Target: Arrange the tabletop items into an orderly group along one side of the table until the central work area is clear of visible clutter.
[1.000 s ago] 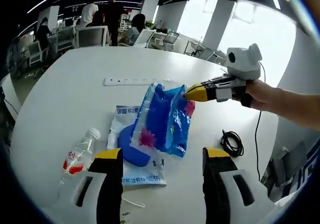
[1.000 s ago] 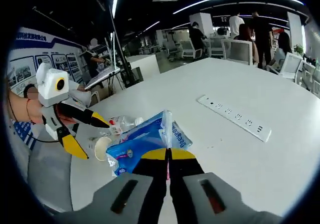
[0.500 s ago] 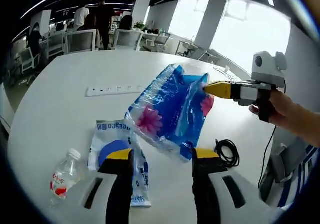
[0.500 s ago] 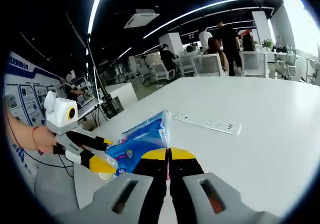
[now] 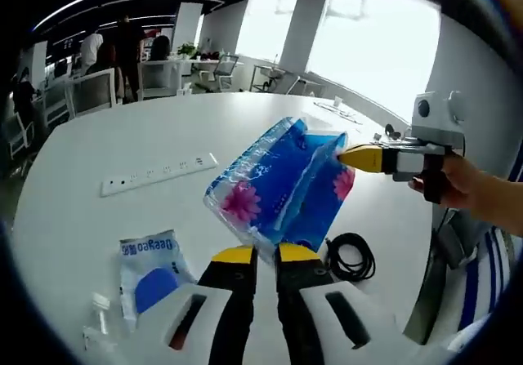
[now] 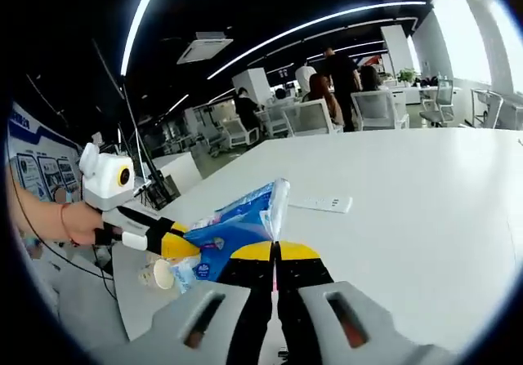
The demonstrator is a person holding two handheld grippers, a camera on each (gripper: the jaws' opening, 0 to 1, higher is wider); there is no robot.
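Note:
A blue plastic pack with pink flowers (image 5: 274, 189) hangs above the white table (image 5: 90, 149), held between both grippers. My left gripper (image 5: 265, 255) is shut on its lower edge, the yellow tips nearly touching. The right gripper (image 5: 364, 158) comes in from the right, shut on the pack's far corner. In the right gripper view the same pack (image 6: 237, 220) stretches from my right gripper (image 6: 276, 251), shut on its near edge, to the left gripper (image 6: 176, 245) held by a hand.
A white power strip (image 5: 159, 175) lies across the table further back. A blue-and-white wipes pack (image 5: 151, 271) and a clear bottle (image 5: 98, 320) lie near the left. A coiled black cable (image 5: 351, 256) sits near the table edge. Chairs and people stand far behind.
My left gripper's jaws went from wide open to shut on the pack's lower edge. The pack rose off the wipes pack and now hangs between both grippers.

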